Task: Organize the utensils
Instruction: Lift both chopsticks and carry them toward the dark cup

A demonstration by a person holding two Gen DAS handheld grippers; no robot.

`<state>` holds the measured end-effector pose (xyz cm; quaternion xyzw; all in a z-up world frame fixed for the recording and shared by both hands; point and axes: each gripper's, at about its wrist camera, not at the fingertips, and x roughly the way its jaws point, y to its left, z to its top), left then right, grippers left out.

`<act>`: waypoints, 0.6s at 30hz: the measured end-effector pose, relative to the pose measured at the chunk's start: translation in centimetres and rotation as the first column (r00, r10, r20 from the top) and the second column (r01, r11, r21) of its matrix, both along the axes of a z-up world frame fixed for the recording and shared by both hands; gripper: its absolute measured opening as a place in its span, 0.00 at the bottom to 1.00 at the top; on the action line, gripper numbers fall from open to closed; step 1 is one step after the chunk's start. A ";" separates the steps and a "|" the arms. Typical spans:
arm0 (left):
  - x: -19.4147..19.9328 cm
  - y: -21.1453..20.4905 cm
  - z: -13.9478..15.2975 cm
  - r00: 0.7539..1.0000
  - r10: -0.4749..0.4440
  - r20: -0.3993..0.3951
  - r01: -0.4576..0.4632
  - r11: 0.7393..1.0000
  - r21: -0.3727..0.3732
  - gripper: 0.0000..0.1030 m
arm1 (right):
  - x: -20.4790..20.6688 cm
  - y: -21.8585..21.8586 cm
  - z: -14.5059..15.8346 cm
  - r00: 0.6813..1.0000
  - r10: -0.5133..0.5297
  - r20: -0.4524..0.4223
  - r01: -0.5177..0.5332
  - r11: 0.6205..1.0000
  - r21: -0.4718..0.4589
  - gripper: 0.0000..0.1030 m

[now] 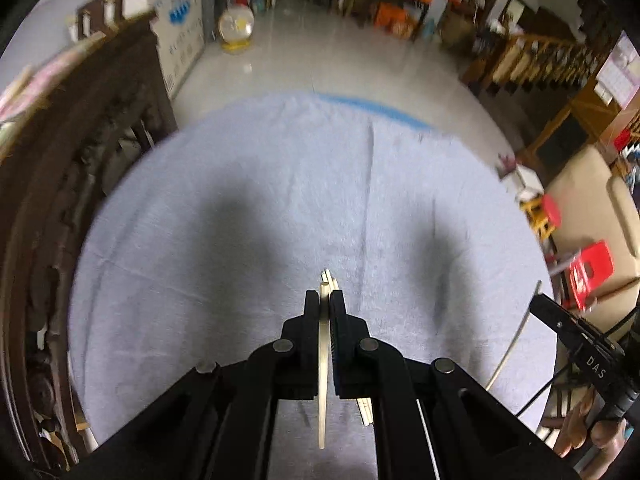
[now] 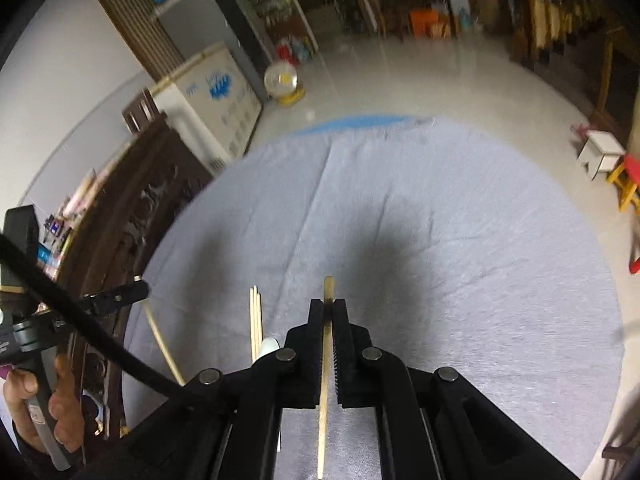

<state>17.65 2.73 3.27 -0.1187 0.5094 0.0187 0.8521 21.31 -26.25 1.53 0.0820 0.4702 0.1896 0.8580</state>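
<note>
Left gripper [image 1: 325,300] pinches a pale stick [image 1: 323,392]; right gripper [image 2: 328,306] pinches a chopstick [image 2: 325,380]. Thin grips: either could pivot or slip onto the cloth [image 2: 460,220]

The left gripper [image 1: 325,300], a black two-finger tool with ridged inner pads, points steeply downward with its jaws pressed together on a pale cream stick [image 1: 323,360] that runs back between them toward the camera. The right gripper [image 2: 328,309], of the same black build, also tilts steeply down, its jaws clamped on a thin tan wooden stick [image 2: 325,360]. Seen from the right wrist, the person's left hand [image 2: 44,408] wraps its fingers around the left gripper's handle at the frame's lower left. Seen from the left wrist, the right hand [image 1: 596,432] shows blurred at the lower right.
</note>
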 end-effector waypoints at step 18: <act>-14.0 0.3 9.1 0.902 0.094 0.421 -0.119 0.992 0.035 0.05 | -14.0 -1.3 9.4 0.914 -0.103 0.392 0.069 0.992 0.102 0.05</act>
